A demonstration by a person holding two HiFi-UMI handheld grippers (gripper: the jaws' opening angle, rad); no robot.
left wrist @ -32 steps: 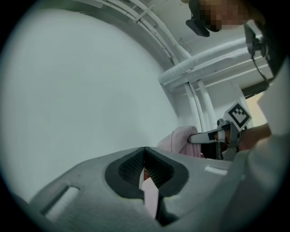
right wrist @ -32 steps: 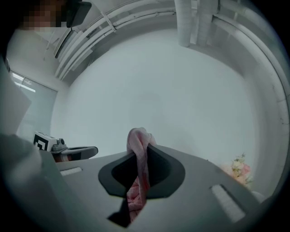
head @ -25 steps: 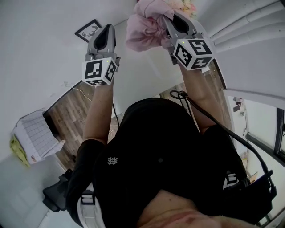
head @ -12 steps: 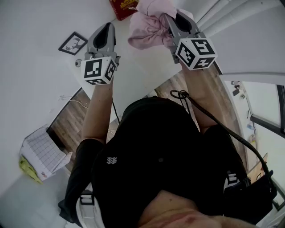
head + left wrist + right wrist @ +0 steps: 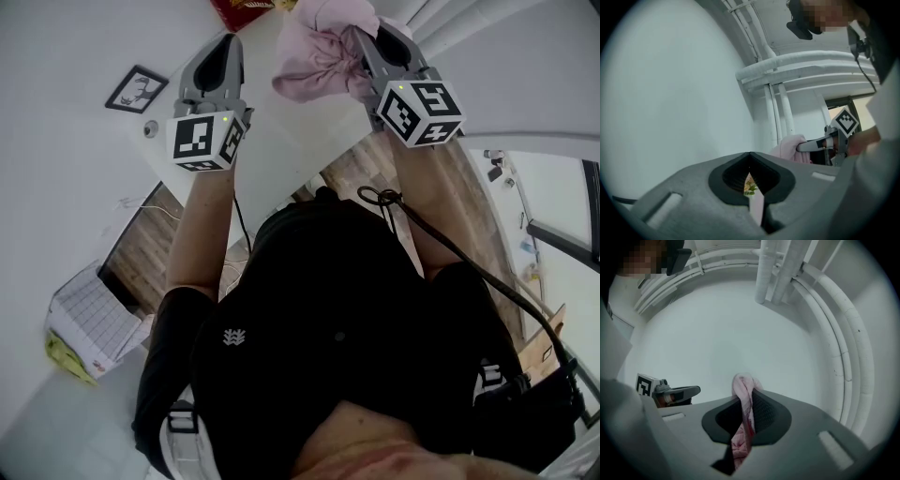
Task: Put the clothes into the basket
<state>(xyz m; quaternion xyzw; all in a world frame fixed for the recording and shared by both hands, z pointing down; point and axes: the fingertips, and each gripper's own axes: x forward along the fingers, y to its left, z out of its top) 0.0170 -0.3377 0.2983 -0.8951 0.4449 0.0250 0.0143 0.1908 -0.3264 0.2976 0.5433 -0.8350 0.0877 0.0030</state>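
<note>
A crumpled pink garment [image 5: 323, 52] hangs bunched from my right gripper [image 5: 364, 39], which is raised high at the top right of the head view. The right gripper view has the pink cloth [image 5: 743, 401] pinched between the closed jaws of the right gripper [image 5: 745, 397]. My left gripper [image 5: 223, 47] is raised beside it, a short way to the left. Its jaws are shut with nothing in them, as the left gripper [image 5: 751, 180] shows in its own view. From that view the garment [image 5: 790, 147] and the right gripper [image 5: 820, 144] sit to the right.
A white table top [image 5: 281, 141] lies below the grippers, with a framed picture [image 5: 138, 89] and a red object [image 5: 244, 7] nearby. A white grid-patterned container [image 5: 89, 314] stands on the wooden floor [image 5: 141, 244] at left. A black cable [image 5: 450, 253] trails from the right arm.
Both grippers stay raised, the right still holding the pink garment. The surroundings have slid in the head view: the framed picture moved left and the red object came into sight.
</note>
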